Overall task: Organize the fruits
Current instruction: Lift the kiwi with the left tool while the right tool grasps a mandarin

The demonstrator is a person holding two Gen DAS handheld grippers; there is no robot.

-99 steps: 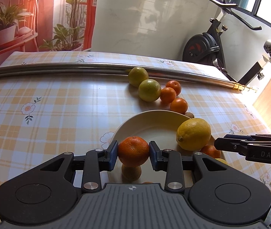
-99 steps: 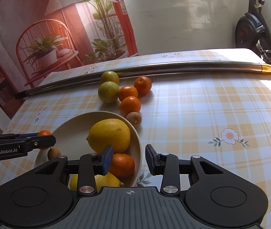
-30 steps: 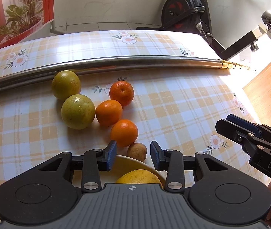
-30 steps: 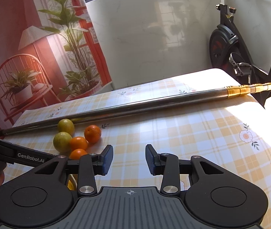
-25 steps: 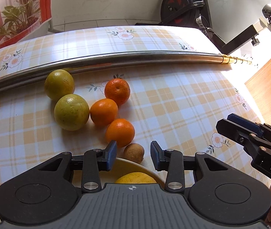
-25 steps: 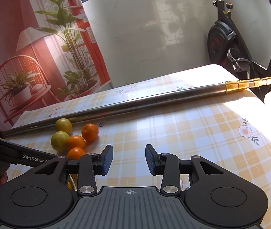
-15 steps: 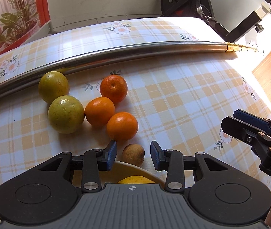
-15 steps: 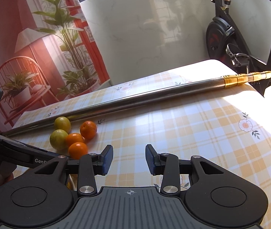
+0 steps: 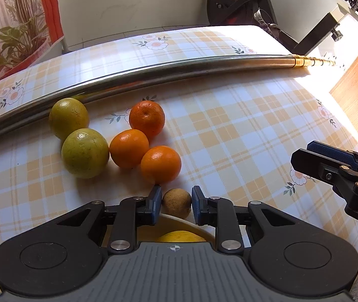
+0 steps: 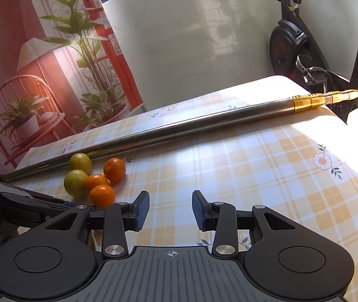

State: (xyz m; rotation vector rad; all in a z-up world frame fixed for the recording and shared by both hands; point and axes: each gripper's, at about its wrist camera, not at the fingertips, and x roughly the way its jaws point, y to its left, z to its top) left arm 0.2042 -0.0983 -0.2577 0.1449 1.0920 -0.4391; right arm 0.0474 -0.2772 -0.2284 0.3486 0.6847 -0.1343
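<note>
Left wrist view: the left gripper (image 9: 176, 205) has its jaws spread, with a small brown fruit (image 9: 176, 203) lying between the blue pads (image 9: 155, 205). Whether the pads touch the fruit cannot be told; a narrow gap appears on each side. The brown fruit rests on the checked tablecloth (image 9: 242, 130), just beyond the rim of a pale plate (image 9: 179, 219). A yellow fruit (image 9: 181, 236) lies on the plate, mostly hidden by the gripper body.

Beyond the brown fruit sit three oranges: the nearest orange (image 9: 160, 164), the middle orange (image 9: 129, 148) and the far orange (image 9: 146, 118), set close together in a row. To their left lie two green citrus fruits (image 9: 85, 149), one behind the other. A long metal pole (image 9: 179, 69) lies across the table behind the fruit.

Right wrist view: the right gripper (image 10: 171, 210) hovers over bare tablecloth, jaws spread and holding nothing. The loose fruit cluster lies well to its left. An exercise bike (image 10: 302, 58) stands behind the table.
</note>
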